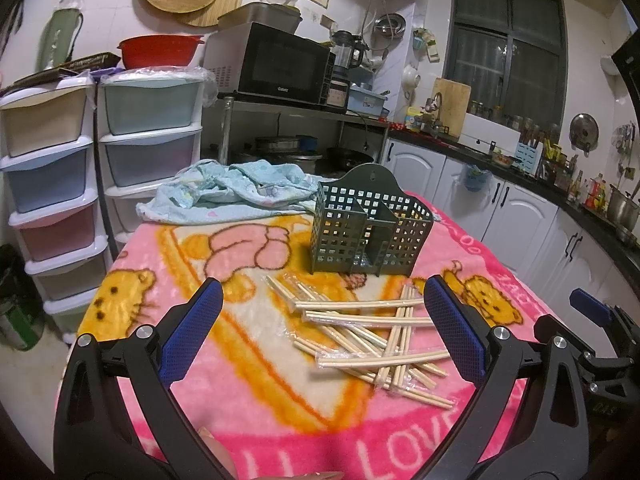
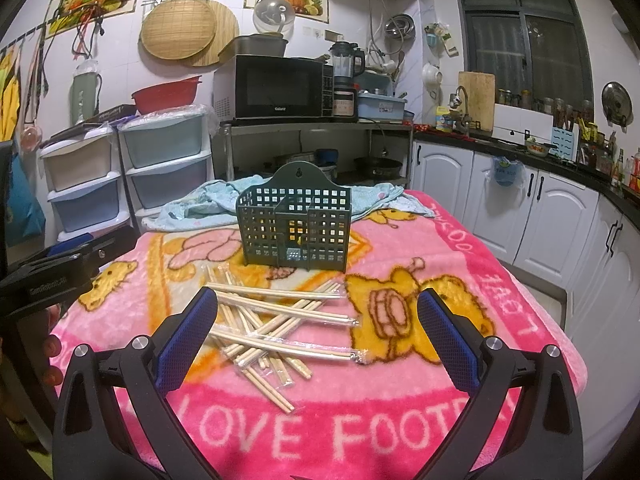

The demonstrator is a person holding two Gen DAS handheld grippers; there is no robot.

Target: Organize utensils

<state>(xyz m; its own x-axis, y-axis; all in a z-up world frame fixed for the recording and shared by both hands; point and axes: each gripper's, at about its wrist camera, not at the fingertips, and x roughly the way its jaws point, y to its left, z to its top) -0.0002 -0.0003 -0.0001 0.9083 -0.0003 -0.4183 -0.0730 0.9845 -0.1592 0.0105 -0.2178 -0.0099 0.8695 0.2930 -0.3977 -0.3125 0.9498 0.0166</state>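
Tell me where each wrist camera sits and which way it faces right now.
Left wrist: sits on the left gripper, facing across the pink blanket at the chopsticks and green basket; open jaws frame it, right gripper at right edge.
Right wrist: sits on the right gripper, facing the same way from farther right; open jaws, left gripper at left edge.
Shared: chopsticks, basket, blanket, microwave.

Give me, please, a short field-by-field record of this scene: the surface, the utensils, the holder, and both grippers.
surface: pink cartoon blanket over a table
utensils: chopsticks, many in clear sleeves, piled criss-cross in front of the holder
holder: dark green lattice caddy, upright, divided, no chopsticks inside
cloth: light blue, crumpled behind the caddy
left gripper: open, holding nothing, over the pile
right gripper: open, holding nothing, over the pile
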